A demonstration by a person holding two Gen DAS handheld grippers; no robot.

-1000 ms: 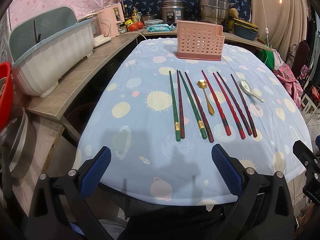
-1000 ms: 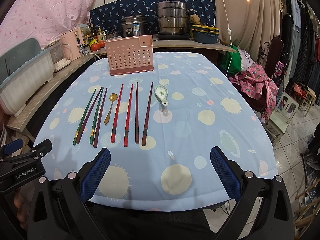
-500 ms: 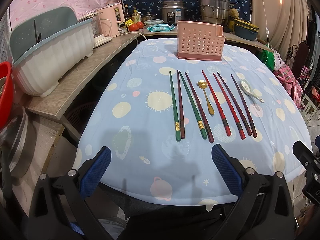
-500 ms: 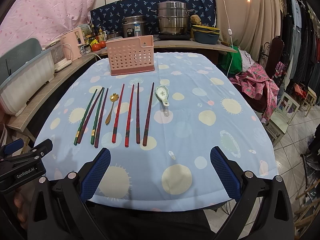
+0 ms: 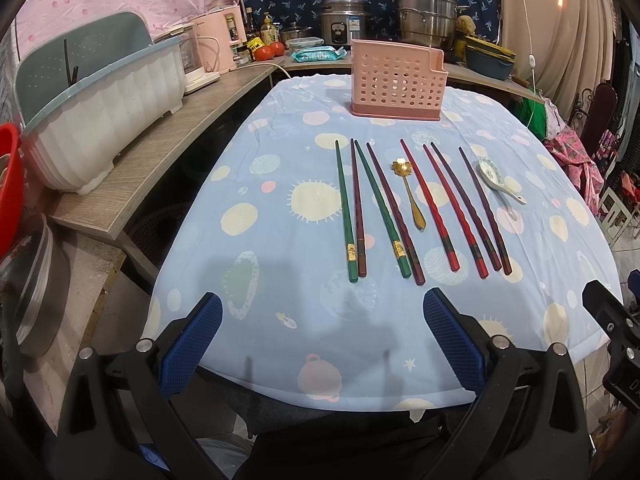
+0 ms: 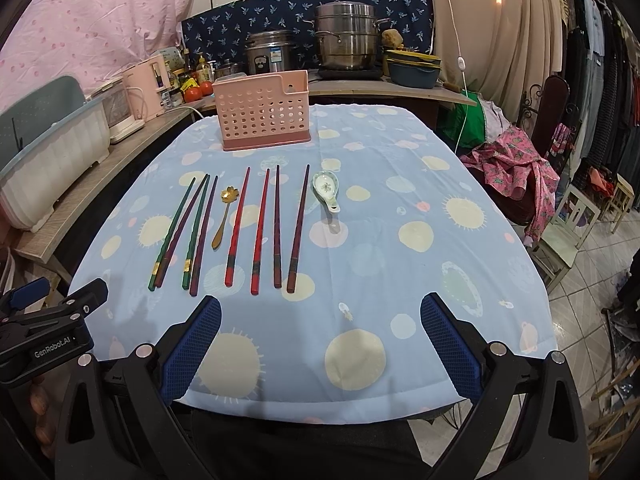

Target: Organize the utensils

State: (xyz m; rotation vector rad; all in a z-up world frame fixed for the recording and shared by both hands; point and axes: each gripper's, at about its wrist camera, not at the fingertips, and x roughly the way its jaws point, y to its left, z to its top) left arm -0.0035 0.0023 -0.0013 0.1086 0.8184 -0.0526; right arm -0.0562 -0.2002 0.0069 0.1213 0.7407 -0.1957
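Zero real change from a second back: both grippers, left gripper [image 5: 322, 342] and right gripper [image 6: 320, 344], gaping wide, empty, low in frame; chopsticks [image 5: 416, 208] untouched mid-bench [image 5: 260, 300]; sorting not started.

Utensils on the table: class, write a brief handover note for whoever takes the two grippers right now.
Left gripper: open, empty, near the table's front edge.
Right gripper: open, empty, also at the front edge.
Eight chopsticks lie in a row on the cloth, with the gold spoon among them and the ceramic spoon at the right end.
Pink holder stands behind them.
Done: nothing.
Left: move all the utensils into the holder.
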